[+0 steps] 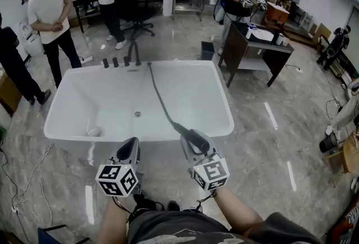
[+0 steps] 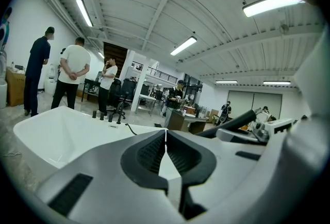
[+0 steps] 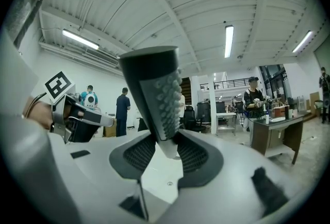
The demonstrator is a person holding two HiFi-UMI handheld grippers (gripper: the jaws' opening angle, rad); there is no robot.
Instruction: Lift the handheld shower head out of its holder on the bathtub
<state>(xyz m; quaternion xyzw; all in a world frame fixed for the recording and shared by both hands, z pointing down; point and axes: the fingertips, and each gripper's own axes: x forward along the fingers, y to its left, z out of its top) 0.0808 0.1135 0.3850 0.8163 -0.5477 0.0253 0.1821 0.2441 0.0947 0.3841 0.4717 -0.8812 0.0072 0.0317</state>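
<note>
The dark handheld shower head [image 1: 196, 137] is clamped in my right gripper [image 1: 192, 142], just above the near rim of the white bathtub [image 1: 56, 109]. Its black hose [image 1: 161, 101] runs back across the tub to the faucet deck. In the right gripper view the head [image 3: 154, 91] stands up between the pads with its nozzle face showing, and the right gripper [image 3: 164, 153] is shut on its lower end. My left gripper [image 1: 130, 146] hovers beside it on the left, shut and empty [image 2: 165, 138]. In the left gripper view the shower head [image 2: 232, 122] shows at the right.
A dark faucet and knobs [image 1: 130, 56] stand on the tub's far rim. A small round thing [image 1: 93, 132] lies in the tub's near left corner. Several people stand behind the tub; a dark desk [image 1: 255, 46] is at the far right. Cables [image 1: 22, 187] lie on the marble floor.
</note>
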